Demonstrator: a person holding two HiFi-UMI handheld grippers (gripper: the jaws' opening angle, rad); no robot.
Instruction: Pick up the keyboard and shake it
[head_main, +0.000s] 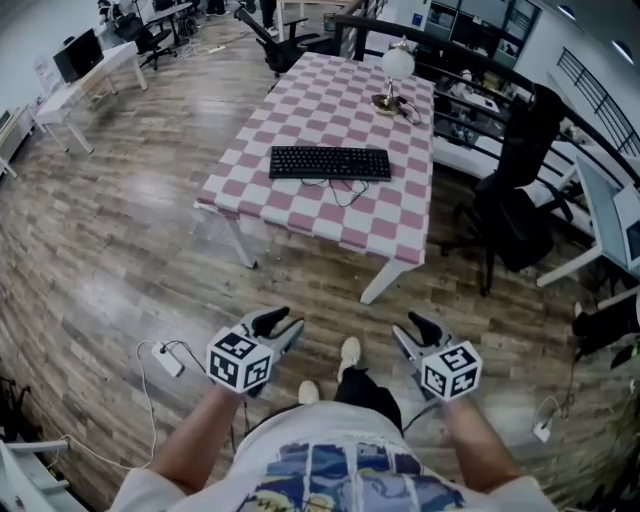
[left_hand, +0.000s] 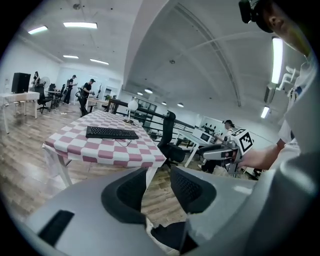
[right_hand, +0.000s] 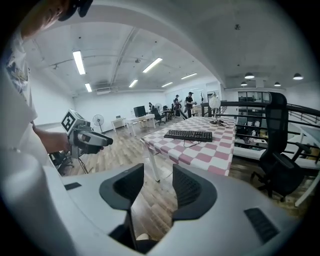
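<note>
Matt plastic keyboard (head_main: 330, 162), checked cloth tablecloth (head_main: 340, 100), glossy wood floor (head_main: 120, 260)

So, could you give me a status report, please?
Left tongs, right tongs open, empty. Flat black keyboard untouched on pink-checked table ahead. Wooden floor between.

The person wore a white short-sleeved cotton T-shirt (head_main: 340, 470) with a comic-style print in blue, yellow and black across the front. Below it were dark trousers (head_main: 370, 393) and pale shoes (head_main: 349, 352).

The smooth grey plastic left gripper (head_main: 283, 322) carried a white cube with black square markers (head_main: 240, 362). The matching grey right gripper (head_main: 413, 330) bore a second such marker cube (head_main: 452, 370).

On both tools the black fingers (left_hand: 131, 192) were broad and curved, like shallow scoops, with finely ribbed inner pads. Each rounded grey housing had a small dark rectangular inset (right_hand: 262, 225) set into its top face.
</note>
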